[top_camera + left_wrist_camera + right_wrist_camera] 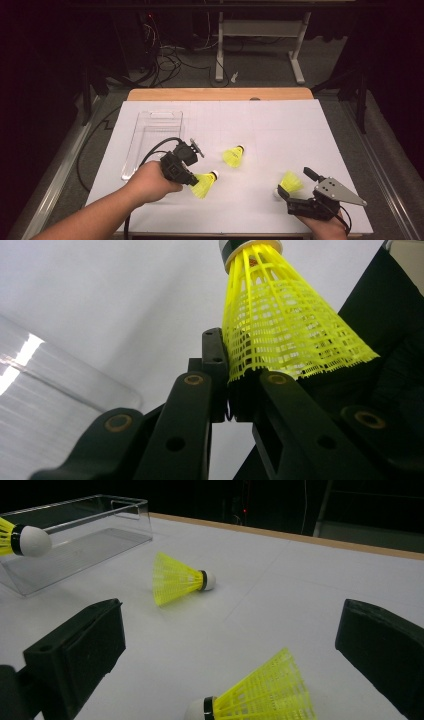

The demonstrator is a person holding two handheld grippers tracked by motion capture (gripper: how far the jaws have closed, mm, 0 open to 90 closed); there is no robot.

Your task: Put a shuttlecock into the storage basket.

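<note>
1. A clear box is sat at the left of the table.
2. A yellow shuttlecock is pinched by its skirt in the left gripper, just off the box.
3. The right gripper is held wide around another shuttlecock, untouched.

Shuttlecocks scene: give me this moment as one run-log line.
left gripper: shut on held shuttlecock by its skirt rim | right gripper: open around near shuttlecock | middle shuttlecock: lying loose | clear box: nothing visible inside
</note>
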